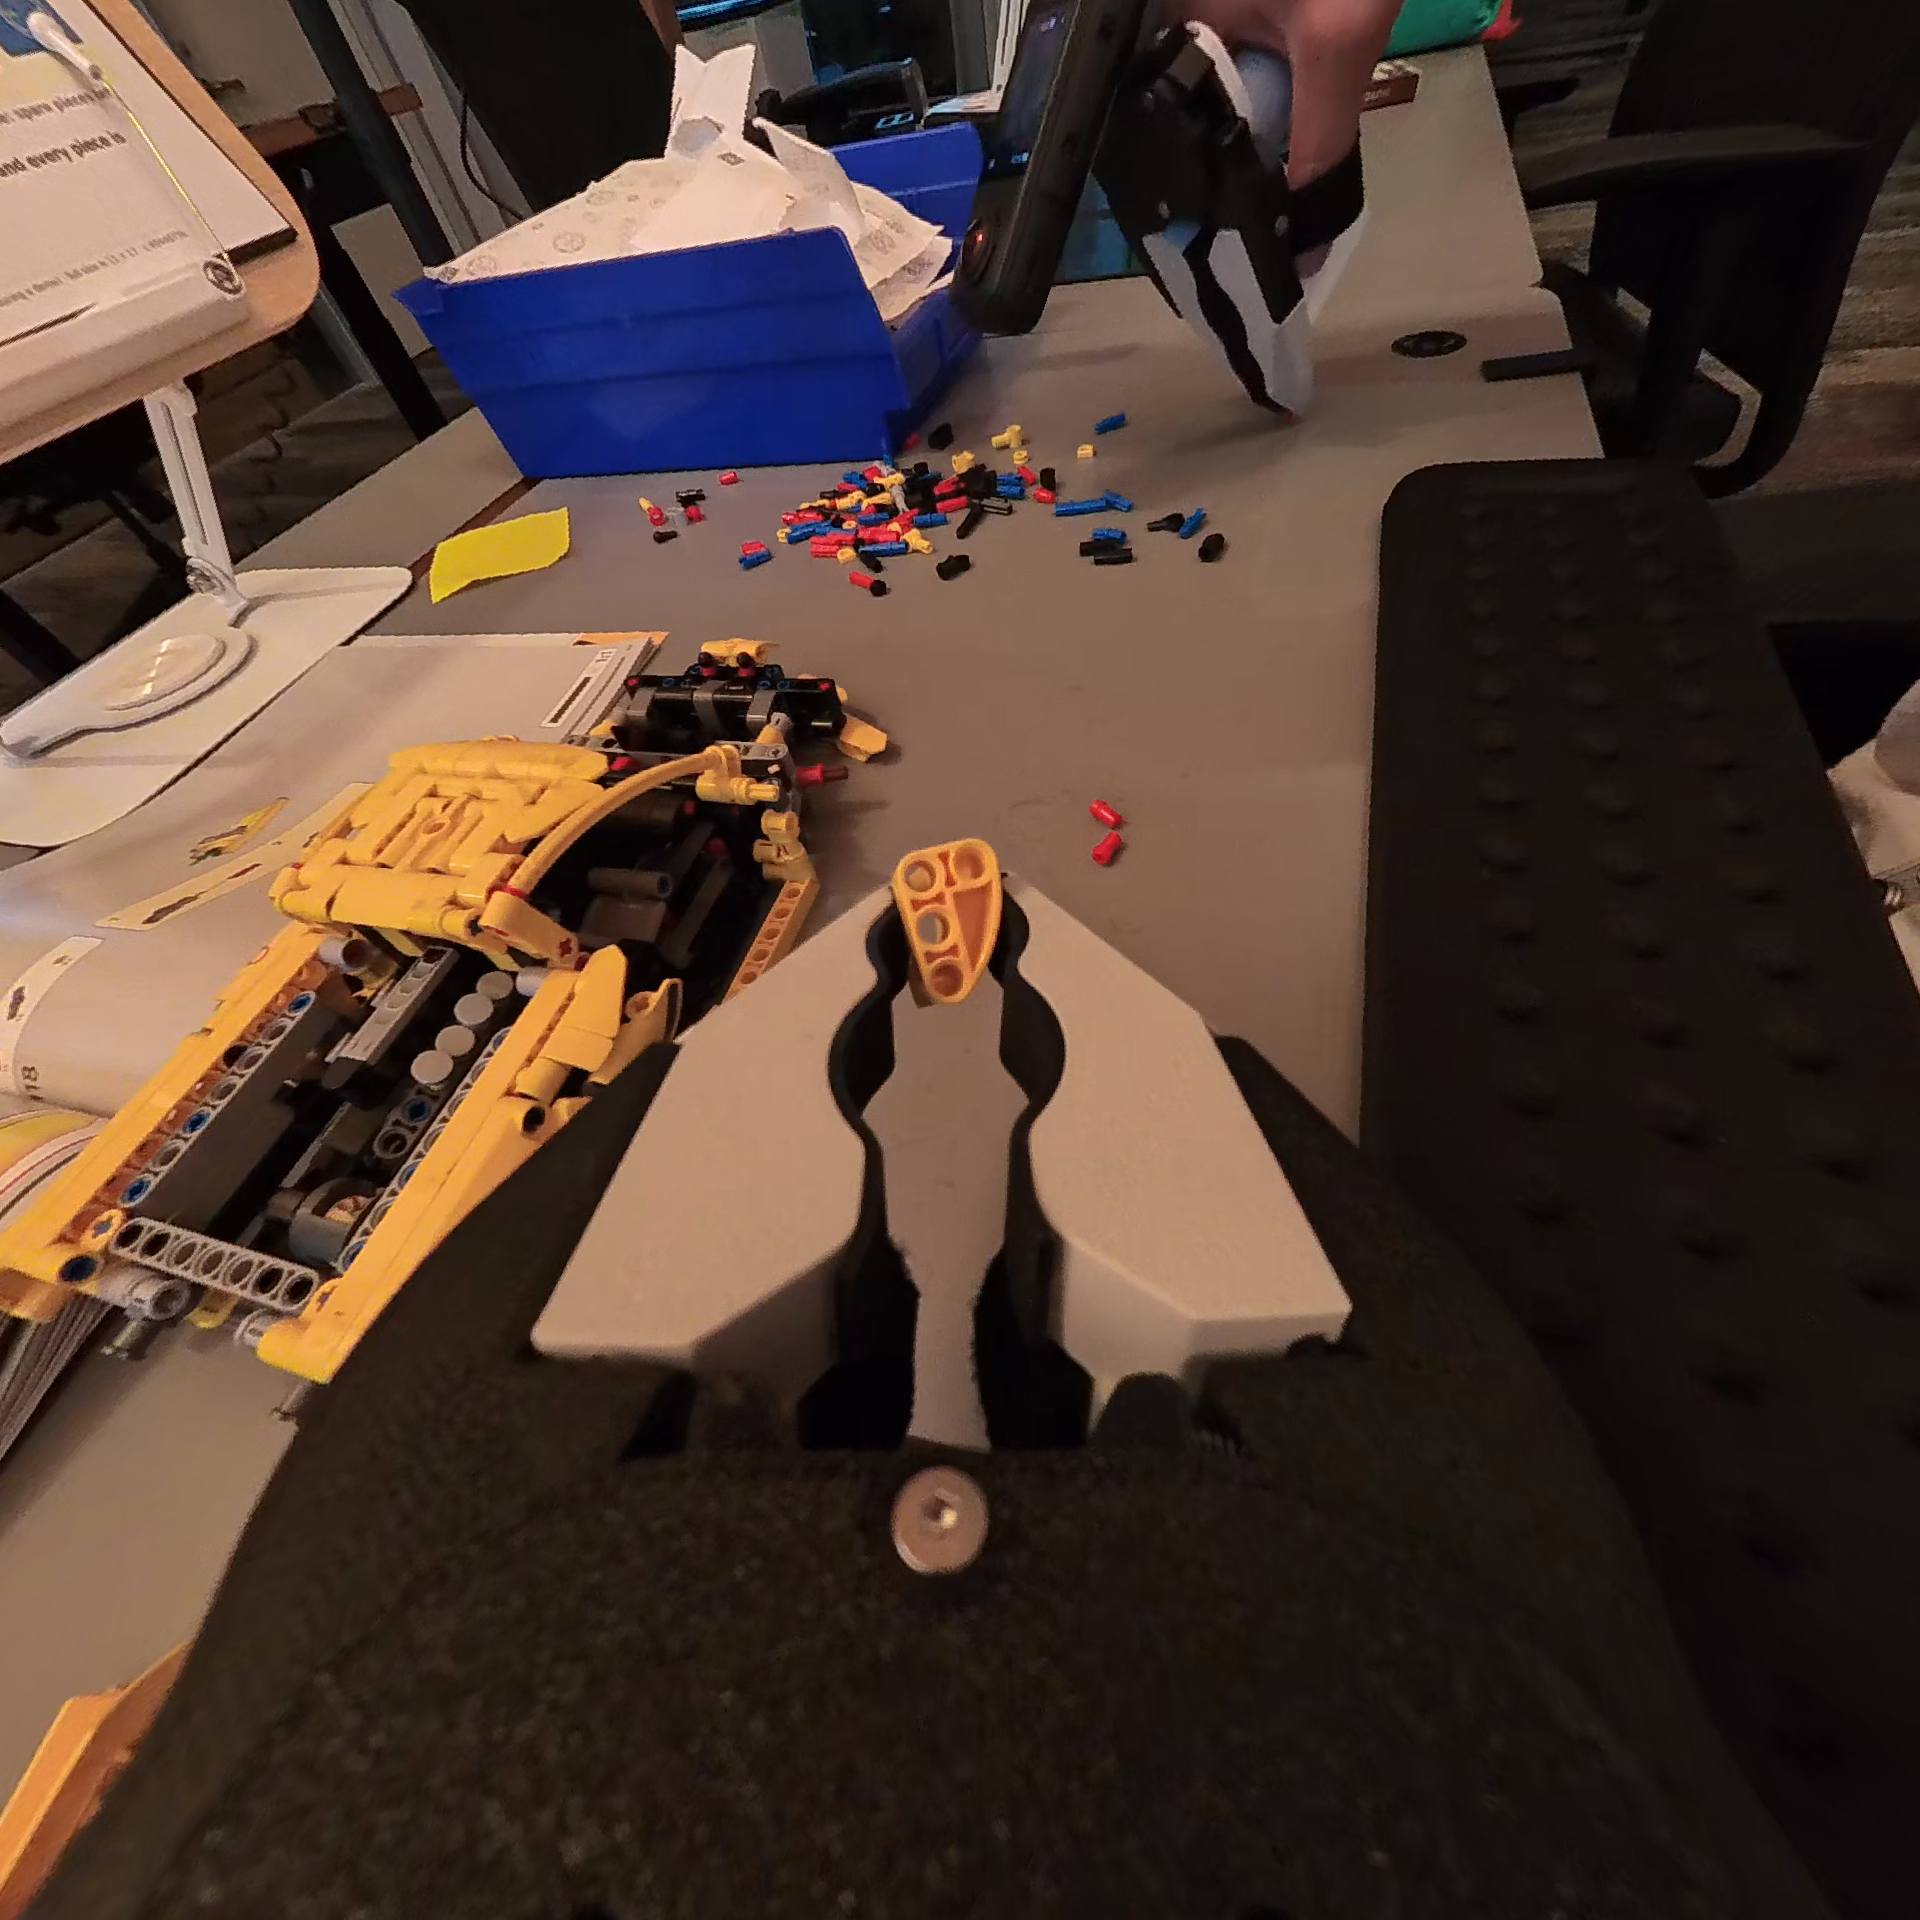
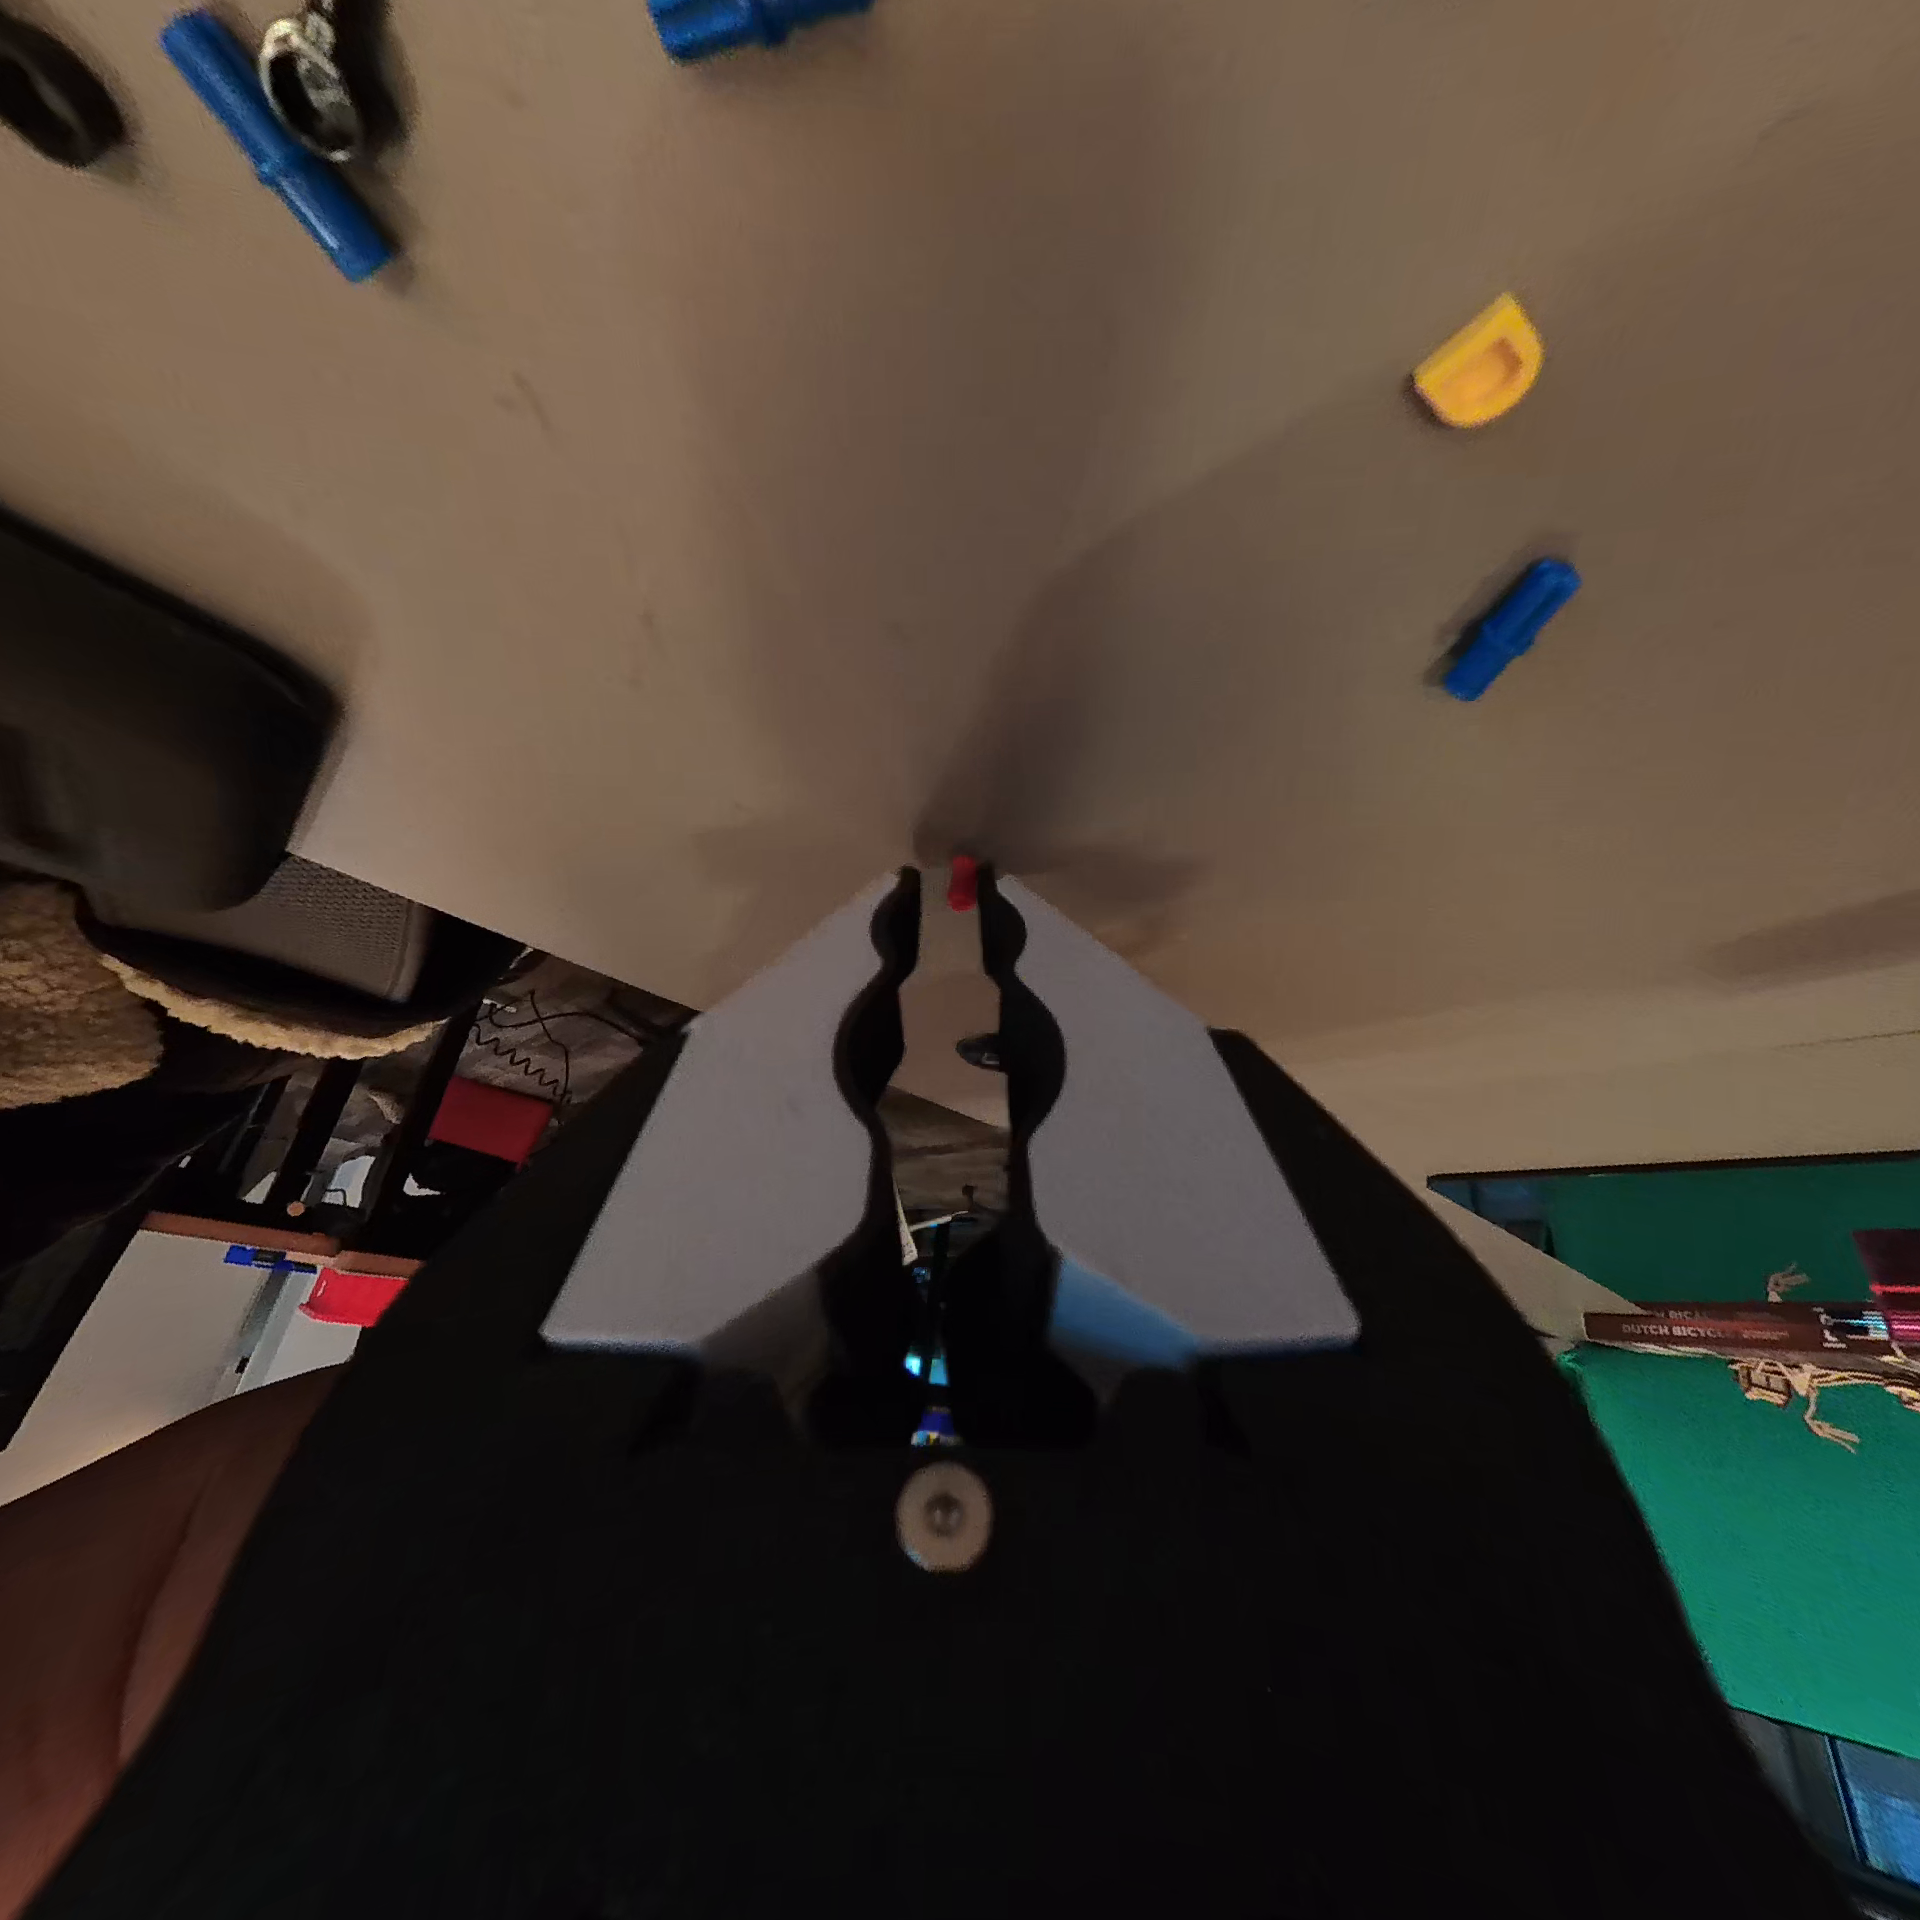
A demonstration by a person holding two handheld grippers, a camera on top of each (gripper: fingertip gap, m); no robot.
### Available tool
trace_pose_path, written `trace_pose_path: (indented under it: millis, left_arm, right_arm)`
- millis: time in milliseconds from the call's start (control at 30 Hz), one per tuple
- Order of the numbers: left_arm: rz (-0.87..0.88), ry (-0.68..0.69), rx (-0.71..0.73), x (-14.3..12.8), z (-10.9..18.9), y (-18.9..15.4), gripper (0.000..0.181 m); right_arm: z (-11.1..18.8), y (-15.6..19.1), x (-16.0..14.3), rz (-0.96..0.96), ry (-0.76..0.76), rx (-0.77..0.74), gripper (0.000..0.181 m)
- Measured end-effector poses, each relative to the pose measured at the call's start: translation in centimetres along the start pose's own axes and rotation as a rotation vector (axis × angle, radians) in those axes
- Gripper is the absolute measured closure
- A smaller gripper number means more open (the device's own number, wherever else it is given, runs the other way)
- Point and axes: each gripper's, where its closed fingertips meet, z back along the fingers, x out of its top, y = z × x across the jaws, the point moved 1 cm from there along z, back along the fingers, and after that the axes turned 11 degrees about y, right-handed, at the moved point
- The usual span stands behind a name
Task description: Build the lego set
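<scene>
- Left gripper (image 1: 948,914) clamped on a yellow-orange lego plate (image 1: 948,920) with round holes; plate pinched at the fingertips and sticking up past them, above the grey table (image 1: 1195,675).
- Partly built yellow lego car (image 1: 416,997) lies on the table just left of the left gripper, black and grey beams showing inside, resting partly on open instruction pages (image 1: 62,997).
- Two loose red pins (image 1: 1105,831) on the table just right of the held plate.
- Scattered pile of small pins (image 1: 935,509), red, blue, black and yellow, farther back near a blue bin (image 1: 675,353) stuffed with crumpled white paper.
- Right gripper (image 2: 961,883) tilted tip-down to the table, jaws nearly closed around a small red pin (image 2: 963,883); pin sits between the tips at the table surface, firm grip or lift cannot be told.
- Right wrist view: blue pin (image 2: 1507,629) and small yellow piece (image 2: 1481,364) on the table to the right of the tips, another blue pin (image 2: 281,151) at upper left.
- Left wrist view shows the right gripper (image 1: 1283,400) far back right of the pile, a hand (image 1: 1309,73) holding it.
</scene>
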Motion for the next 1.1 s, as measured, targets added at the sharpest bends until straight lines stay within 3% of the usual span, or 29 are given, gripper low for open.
trace_pose_path:
  millis: [267, 500, 667, 767, 933, 1100]
  left_arm:
    - [-0.001, 0.005, -0.002, -0.1, 0.0, -0.1, 0.168]
    - [-0.003, 0.012, -0.003, -0.2, -0.1, -0.1, 0.168]
    - [-0.009, 0.021, 0.0, -0.3, -0.2, -0.1, 0.168]
    - [-0.009, 0.018, 0.001, -0.3, -0.2, -0.1, 0.168]
    - [-0.012, 0.026, 0.004, -0.4, -0.3, -0.1, 0.168]
    - [-0.015, 0.032, 0.007, -0.5, -0.4, -0.1, 0.168]
  right_arm:
    - [0.3, -0.2, -0.3, -0.003, -0.049, -0.006, 0.164]
    - [0.3, -0.5, -1.9, -0.057, -0.265, 0.005, 0.164]
    - [0.5, 0.3, -1.5, -0.022, -0.556, 0.006, 0.167]
    - [1.0, 0.0, -1.1, -0.026, -0.716, -0.068, 0.167]
    - [0.5, -0.8, -1.6, -0.056, -0.777, -0.259, 0.169]
    - [0.5, -0.7, -1.1, -0.062, -0.818, -0.233, 0.17]
